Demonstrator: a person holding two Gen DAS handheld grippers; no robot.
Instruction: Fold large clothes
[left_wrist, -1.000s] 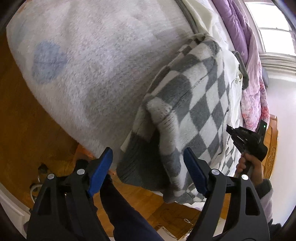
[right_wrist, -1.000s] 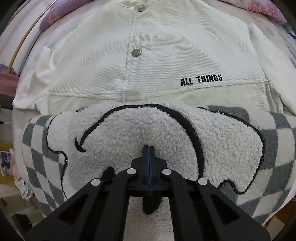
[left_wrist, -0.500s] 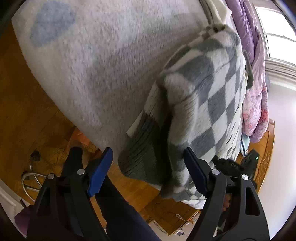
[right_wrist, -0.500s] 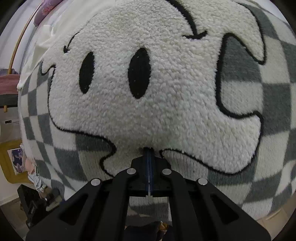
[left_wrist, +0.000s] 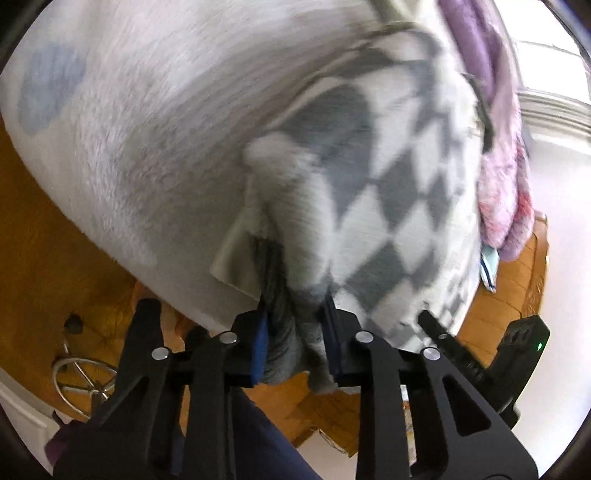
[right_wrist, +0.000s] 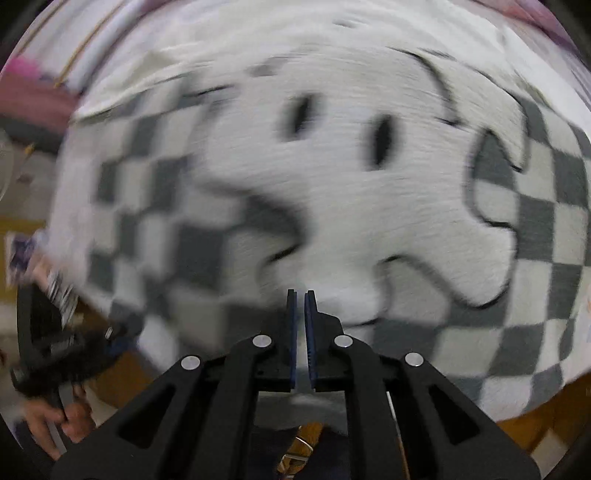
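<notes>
The grey-and-white checkered sweater (left_wrist: 388, 192) is lying on the pale fleece blanket (left_wrist: 140, 122) that is covering the bed, with its near edge hanging over the side above the wooden floor (left_wrist: 40, 266). In the left wrist view its long axis is running from the gripper at the bottom up and away toward the purple bedding (left_wrist: 495, 74) near the window. In the right wrist view the sweater (right_wrist: 332, 177) is showing its front — a white fleece face patch with two dark oval eyes, the eyes at the far side and the wavy outlined edge nearest the camera (both views are blurring with motion, so finer detail is not readable).

The left gripper (left_wrist: 295, 325) is clamping a bunched grey fold at the sweater's near corner; its blue-padded fingers (left_wrist: 260, 339) are sitting close together with the thick cloth squeezed between them. A cream fabric edge (left_wrist: 236, 266) is peeking out from under the sweater just left of that fold.

The right gripper (right_wrist: 300, 314) is hovering at the sweater's near edge — its fingers (right_wrist: 291, 332) are nearly together, with only a narrow slit between the pads. Whether any cloth is caught in that slit cannot be told.

The person's left hand (right_wrist: 55, 421) is showing at the lower left of the right wrist view, gripping the other tool's handle.
</notes>
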